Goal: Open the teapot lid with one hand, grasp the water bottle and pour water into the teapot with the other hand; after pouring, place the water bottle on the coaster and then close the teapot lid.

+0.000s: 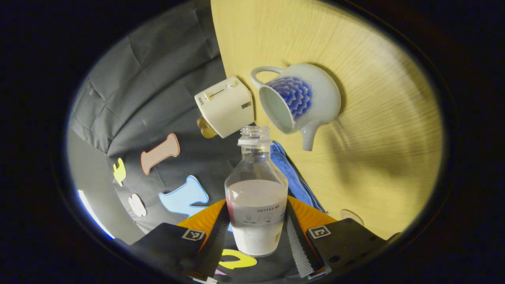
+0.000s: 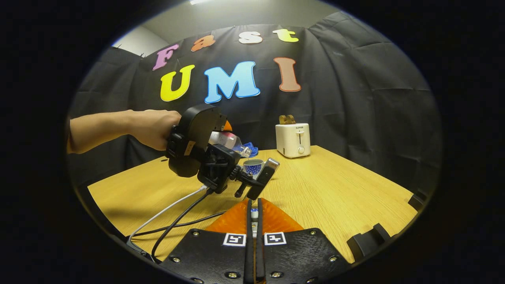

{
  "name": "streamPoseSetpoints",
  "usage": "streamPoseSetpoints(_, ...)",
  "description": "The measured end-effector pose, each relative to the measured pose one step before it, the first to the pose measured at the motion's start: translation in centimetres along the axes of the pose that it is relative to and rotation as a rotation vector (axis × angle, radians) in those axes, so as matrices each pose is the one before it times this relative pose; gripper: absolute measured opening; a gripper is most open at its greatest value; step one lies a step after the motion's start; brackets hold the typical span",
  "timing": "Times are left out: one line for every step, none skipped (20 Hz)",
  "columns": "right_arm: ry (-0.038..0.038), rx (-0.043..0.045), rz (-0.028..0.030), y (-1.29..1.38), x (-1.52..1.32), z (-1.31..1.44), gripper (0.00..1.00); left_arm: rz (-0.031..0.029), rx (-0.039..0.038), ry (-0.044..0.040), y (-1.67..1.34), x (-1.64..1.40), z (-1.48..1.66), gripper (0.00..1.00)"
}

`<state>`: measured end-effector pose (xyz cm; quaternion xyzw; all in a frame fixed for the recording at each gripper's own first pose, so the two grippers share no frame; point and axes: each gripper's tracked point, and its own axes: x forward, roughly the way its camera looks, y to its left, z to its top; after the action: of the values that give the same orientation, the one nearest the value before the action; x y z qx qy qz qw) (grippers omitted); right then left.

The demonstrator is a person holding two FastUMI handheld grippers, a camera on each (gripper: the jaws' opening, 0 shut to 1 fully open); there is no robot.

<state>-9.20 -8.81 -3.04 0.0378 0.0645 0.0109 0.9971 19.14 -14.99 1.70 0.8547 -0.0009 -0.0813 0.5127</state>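
A clear bottle (image 1: 255,185), uncapped and about half full of whitish liquid, sits between my left gripper's (image 1: 257,205) fingers, which are shut on it. Its mouth points at the open top of the white teapot (image 1: 311,94) with a blue flower pattern; no stream shows. In the right gripper view a hand holds that gripper (image 2: 221,146), tilting the bottle (image 2: 232,142) over the teapot (image 2: 252,166). My right gripper (image 2: 254,209) is low in front, its fingers almost together on a small white piece (image 2: 255,215), apparently the teapot lid.
A white toaster (image 2: 292,140) stands at the back of the wooden table (image 2: 335,185), with a blue cloth (image 2: 250,149) behind the teapot. A round coaster (image 1: 351,216) lies near the table edge. Cables (image 2: 177,213) trail from the left gripper across the table.
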Motion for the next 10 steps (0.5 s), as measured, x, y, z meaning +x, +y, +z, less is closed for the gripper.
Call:
streamPoseSetpoints(0.00171, 0.00131, 0.00163, -0.042, 0.044, -0.048, 0.02, -0.0025, -0.01266, -0.00622, -0.055, 0.022, 0.096, 0.87)
streamPoseSetpoints(0.00224, 0.00222, 0.00033, 0.083, 0.054, 0.057, 0.02, -0.00861, -0.03333, -0.00792, -0.413, 0.057, 0.116, 0.87)
streamPoseSetpoints(-0.00038, 0.00027, 0.0, 0.078, 0.035, 0.136, 0.02, -0.00995, -0.04488, -0.01757, -0.466, -0.059, 0.305, 0.87)
streamPoseSetpoints(-0.00063, -0.00149, 0.0004, 0.049, 0.026, 0.134, 0.03, -0.00364, -0.03399, -0.01043, -0.428, 0.026, 0.217, 0.79)
streamPoseSetpoints(-0.00453, -0.00195, -0.00075, -0.048, -0.008, 0.071, 0.03, -0.00214, -0.03642, -0.00901, -0.372, -0.109, 0.252, 0.87)
streamPoseSetpoints(-0.01153, -0.00201, -0.00107, 0.07, -0.169, 0.502, 0.02, -0.00611, -0.0342, -0.0075, -0.51, -0.046, 0.03, 0.87)
streamPoseSetpoints(-0.01289, -0.0048, 0.00168, 0.065, -0.076, 0.457, 0.02, -0.00528, -0.04836, -0.01504, -0.582, -0.008, 0.225, 0.87)
streamPoseSetpoints(-0.01357, -0.01057, 0.00197, 0.158, -0.143, 0.333, 0.02, 0.00208, -0.03996, -0.01117, -0.062, -0.013, 0.107, 0.87)
streamPoseSetpoints(-0.01136, -0.01292, 0.00087, 0.155, -0.013, 0.422, 0.02, -0.00163, -0.04718, -0.00736, -0.271, 0.009, -0.062, 0.87)
streamPoseSetpoints(-0.01007, -0.00889, 0.00511, 0.178, -0.019, 0.448, 0.02, -0.00772, -0.07021, -0.00418, -0.408, -0.015, -0.247, 0.87)
